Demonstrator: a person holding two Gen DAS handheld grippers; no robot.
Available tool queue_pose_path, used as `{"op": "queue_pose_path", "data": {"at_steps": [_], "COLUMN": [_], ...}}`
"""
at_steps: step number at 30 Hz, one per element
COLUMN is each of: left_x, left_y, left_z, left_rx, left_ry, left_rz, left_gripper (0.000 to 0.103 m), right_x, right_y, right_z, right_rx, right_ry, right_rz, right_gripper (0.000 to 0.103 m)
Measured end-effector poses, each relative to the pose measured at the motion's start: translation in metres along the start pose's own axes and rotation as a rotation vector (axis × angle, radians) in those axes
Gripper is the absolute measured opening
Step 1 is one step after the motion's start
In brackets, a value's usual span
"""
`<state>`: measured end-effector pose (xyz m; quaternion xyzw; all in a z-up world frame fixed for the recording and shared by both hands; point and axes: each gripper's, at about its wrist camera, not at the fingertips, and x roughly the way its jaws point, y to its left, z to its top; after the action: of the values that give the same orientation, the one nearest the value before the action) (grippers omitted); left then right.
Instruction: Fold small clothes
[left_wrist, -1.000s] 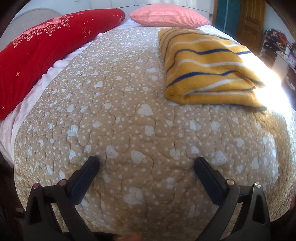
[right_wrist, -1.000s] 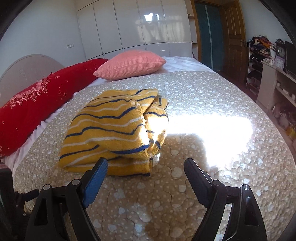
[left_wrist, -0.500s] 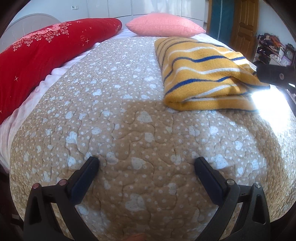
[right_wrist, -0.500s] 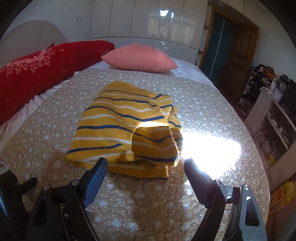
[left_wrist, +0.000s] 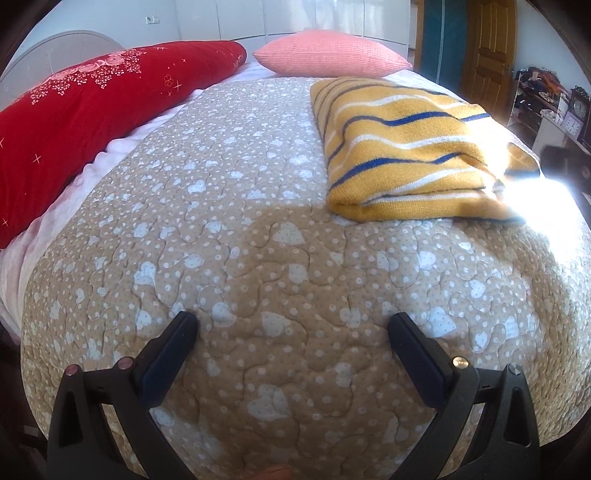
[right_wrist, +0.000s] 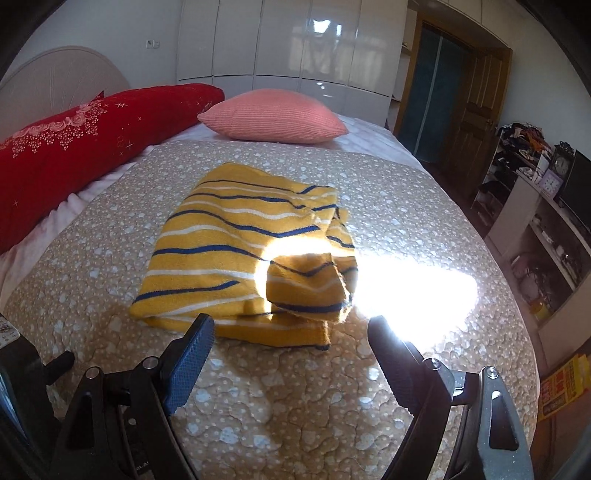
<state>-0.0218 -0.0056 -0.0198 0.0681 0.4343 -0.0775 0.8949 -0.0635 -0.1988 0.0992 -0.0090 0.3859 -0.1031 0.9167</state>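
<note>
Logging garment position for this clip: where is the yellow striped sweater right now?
The yellow striped sweater lies folded on the beige quilt, just ahead of the open right gripper, with the pink pillow beyond it.

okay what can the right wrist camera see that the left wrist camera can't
Only the right wrist view shows the loose flap at the sweater's near corner, the white wardrobe, and the shelves along the wall.

Only the left wrist view shows the sweater's thick folded edge side-on, and the wide bare stretch of quilt to its left.

Both show the yellow striped sweater lying on the quilt, the red pillow, the pink pillow and the clock. Each view shows its own gripper open and empty: left gripper, right gripper.
</note>
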Motion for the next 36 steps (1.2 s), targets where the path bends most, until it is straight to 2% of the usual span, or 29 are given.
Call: {"op": "queue_pose_path", "data": {"at_steps": [5, 9, 11, 17, 20, 22, 26, 32, 36], "left_x": [0.0, -0.001, -0.001, -0.005, -0.018, -0.029, -0.05, -0.058, -0.058], "left_y": [-0.001, -0.001, -0.002, -0.001, -0.003, -0.007, -0.016, -0.028, -0.037], "left_z": [0.0, 0.0, 0.001, 0.006, 0.01, 0.014, 0.026, 0.041, 0.047], "left_rx": [0.004, 0.01, 0.016, 0.016, 0.03, 0.054, 0.083, 0.089, 0.112], "left_ry": [-0.001, -0.003, 0.0, 0.011, -0.02, -0.053, -0.091, -0.074, -0.077], "left_rz": [0.0, 0.005, 0.015, 0.016, 0.035, 0.061, 0.053, 0.003, -0.001], "left_gripper": [0.103, 0.103, 0.103, 0.103, 0.103, 0.103, 0.103, 0.103, 0.103], "right_x": [0.0, 0.0, 0.001, 0.017, 0.019, 0.019, 0.022, 0.023, 0.021], "right_y": [-0.031, -0.052, -0.053, -0.027, -0.022, -0.025, -0.039, -0.057, -0.06], "right_z": [-0.018, -0.03, -0.037, -0.054, -0.056, -0.054, -0.052, -0.052, -0.048], "right_rx": [0.061, 0.149, 0.152, 0.043, 0.04, 0.046, 0.089, 0.144, 0.137], "right_ry": [-0.003, 0.003, 0.006, 0.034, 0.027, 0.022, 0.03, 0.025, 0.009], "right_rz": [0.0, 0.051, 0.068, 0.069, 0.101, 0.106, 0.128, 0.136, 0.117], "right_gripper": [0.088, 0.089, 0.091, 0.091, 0.091, 0.091, 0.091, 0.091, 0.091]}}
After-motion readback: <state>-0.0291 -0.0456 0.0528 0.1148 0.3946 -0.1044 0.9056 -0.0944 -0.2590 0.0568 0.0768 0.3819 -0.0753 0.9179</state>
